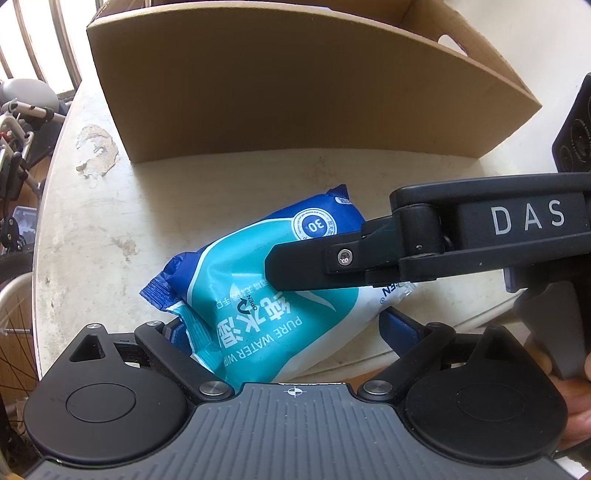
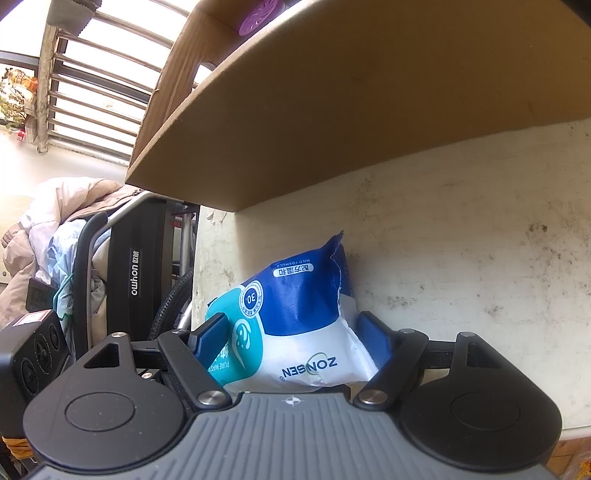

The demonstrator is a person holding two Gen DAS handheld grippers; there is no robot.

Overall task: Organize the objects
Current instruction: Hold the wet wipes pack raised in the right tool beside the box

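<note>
A soft pack of wet wipes (image 1: 258,291) lies on the white tabletop (image 1: 92,229), near its left edge and just in front of a big cardboard box (image 1: 295,92). The right hand-held gripper (image 2: 291,339) has a blue finger on each side of the pack and seems to be squeezing it. The left hand-held gripper (image 1: 291,328) also has the pack between its fingers, but I cannot tell if they press on it. The pack is squishy and slippery, so it could slide out when lifted. It could also bump the tall box wall and fall off the near edge. Most of the inside of the box is hidden; only something purple (image 2: 258,16) peeks out. The near end of the pack is hidden under the grippers.
</note>
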